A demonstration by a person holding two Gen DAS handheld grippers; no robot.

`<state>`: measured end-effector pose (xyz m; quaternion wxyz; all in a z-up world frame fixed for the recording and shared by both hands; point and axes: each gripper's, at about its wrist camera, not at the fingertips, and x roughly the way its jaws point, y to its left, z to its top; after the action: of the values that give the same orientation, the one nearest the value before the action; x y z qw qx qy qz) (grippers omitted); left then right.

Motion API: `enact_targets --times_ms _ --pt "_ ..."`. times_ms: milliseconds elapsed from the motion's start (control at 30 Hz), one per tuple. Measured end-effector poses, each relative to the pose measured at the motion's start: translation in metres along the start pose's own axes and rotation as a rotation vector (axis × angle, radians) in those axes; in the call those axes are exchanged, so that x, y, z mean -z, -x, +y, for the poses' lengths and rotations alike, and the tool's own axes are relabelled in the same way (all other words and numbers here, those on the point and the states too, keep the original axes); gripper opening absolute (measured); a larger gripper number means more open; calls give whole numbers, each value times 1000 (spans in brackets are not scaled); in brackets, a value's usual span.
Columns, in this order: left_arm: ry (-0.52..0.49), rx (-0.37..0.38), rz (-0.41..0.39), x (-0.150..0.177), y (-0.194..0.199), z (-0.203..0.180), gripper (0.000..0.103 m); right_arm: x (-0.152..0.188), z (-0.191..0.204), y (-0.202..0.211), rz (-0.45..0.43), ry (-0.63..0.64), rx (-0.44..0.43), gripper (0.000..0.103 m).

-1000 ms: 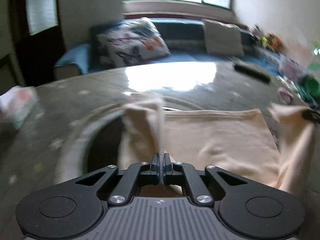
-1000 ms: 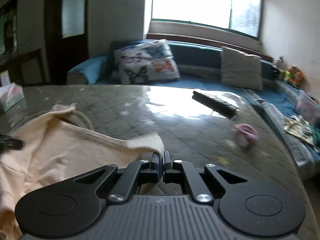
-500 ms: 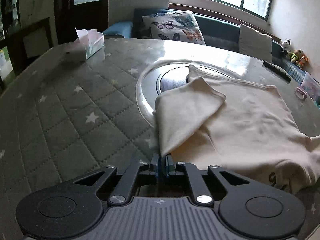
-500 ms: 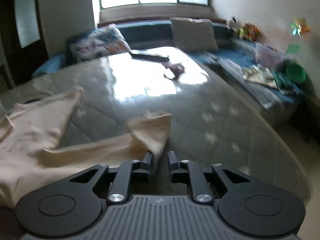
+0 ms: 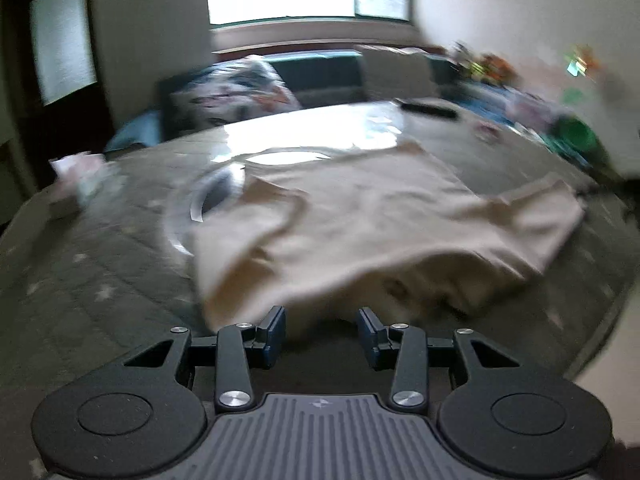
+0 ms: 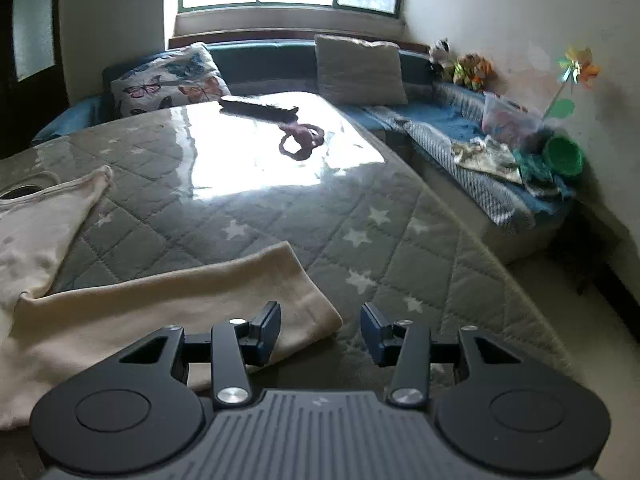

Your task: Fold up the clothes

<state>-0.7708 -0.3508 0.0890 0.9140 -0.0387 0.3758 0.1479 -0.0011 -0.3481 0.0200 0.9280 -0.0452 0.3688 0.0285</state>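
Observation:
A cream garment lies spread on the quilted star-patterned table, with a sleeve folded over on its left side. The left wrist view is blurred. My left gripper is open and empty, just short of the garment's near edge. In the right wrist view one sleeve of the garment lies flat across the table. My right gripper is open and empty, its left finger over the sleeve's end.
A black remote and a pink hair tie lie at the far side of the table. A tissue box stands at the left. A sofa with cushions runs behind; the table's right edge drops to the floor.
Both grippers have opened and let go of the garment. The left gripper has pulled back from the folded sleeve, and the right sleeve now lies flat on the table.

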Motion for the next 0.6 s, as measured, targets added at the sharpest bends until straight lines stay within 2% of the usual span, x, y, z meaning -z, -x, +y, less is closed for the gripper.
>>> enact_targets --times_ms 100,167,233,333,367,400,433,467,600 --pt "-65 46 17 -7 -6 -51 43 -2 10 17 -32 53 -67 46" --pt "-80 55 31 -20 -29 -81 43 -1 21 29 -49 99 -121 47" --pt "-83 60 49 -56 -77 -115 44 0 36 40 -55 146 -190 48" --pt "-72 49 63 -89 -133 -140 43 4 60 56 -63 218 -300 48" --pt "-64 58 60 -91 -137 -129 39 6 69 62 -68 241 -334 48" --pt "-56 67 57 -95 -143 -118 18 8 76 68 -72 266 -366 48" --pt "-52 73 56 -104 -160 -111 9 11 85 73 -78 300 -398 48" --pt "-49 80 52 -111 -173 -102 8 13 94 78 -84 334 -431 48" --pt "-41 129 -10 -122 -159 -38 5 24 126 99 -99 484 -541 48"
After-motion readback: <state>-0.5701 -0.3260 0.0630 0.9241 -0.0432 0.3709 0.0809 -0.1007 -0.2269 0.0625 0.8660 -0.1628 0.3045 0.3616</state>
